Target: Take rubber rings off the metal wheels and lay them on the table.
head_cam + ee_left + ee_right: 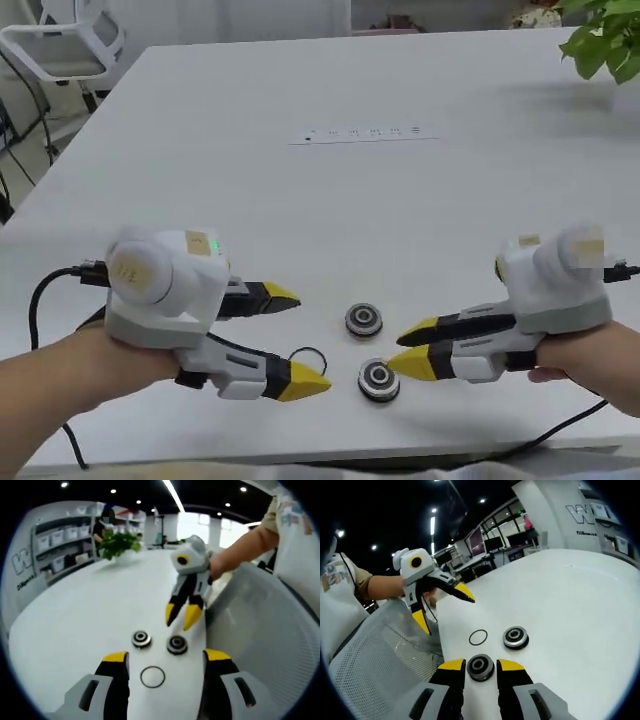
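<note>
Two metal wheels lie near the front of the white table (300, 200): one farther (364, 320), one nearer (379, 380). A thin black rubber ring (308, 358) lies flat on the table, apart from both. My left gripper (295, 340) is wide open, and the ring (152, 676) lies between its jaws with nothing touching it. My right gripper (400, 350) is open by a narrow gap. The nearer wheel (480, 667) sits just past its tips, and the other wheel (515, 637) and the ring (478, 637) lie beyond. I cannot tell if the tips touch the wheel.
A socket strip (365, 133) is set into the table's middle. A green plant (605, 40) stands at the far right corner and a white chair (65, 40) at the far left. A black cable (45, 295) trails from the left gripper. The table's front edge is close behind both hands.
</note>
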The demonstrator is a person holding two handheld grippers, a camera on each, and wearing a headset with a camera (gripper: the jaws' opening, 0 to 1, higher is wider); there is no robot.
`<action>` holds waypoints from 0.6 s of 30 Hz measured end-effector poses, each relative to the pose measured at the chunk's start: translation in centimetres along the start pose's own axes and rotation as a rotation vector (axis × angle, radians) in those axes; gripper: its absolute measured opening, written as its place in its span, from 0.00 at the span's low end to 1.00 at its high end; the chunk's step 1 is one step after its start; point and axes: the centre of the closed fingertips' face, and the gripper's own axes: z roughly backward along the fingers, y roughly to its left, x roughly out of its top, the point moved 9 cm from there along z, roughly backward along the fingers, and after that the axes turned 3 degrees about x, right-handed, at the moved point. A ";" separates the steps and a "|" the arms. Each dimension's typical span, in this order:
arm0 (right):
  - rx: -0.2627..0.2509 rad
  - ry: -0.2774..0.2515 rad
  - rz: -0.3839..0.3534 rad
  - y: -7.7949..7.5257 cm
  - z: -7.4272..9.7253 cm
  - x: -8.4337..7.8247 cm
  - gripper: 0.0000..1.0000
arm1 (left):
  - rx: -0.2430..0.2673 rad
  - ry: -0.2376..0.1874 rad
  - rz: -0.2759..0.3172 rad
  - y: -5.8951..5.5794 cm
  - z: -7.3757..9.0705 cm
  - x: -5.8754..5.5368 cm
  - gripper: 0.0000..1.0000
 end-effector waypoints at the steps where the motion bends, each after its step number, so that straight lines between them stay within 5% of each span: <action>1: 0.000 0.004 0.002 0.0 0.0 -0.2 0.22 | -0.002 0.001 0.000 0.0 -0.1 0.0 0.60; 18: -0.003 0.060 0.059 0.3 -0.8 -2.3 0.18 | -0.067 0.036 -0.004 -0.9 -3.5 -0.1 0.49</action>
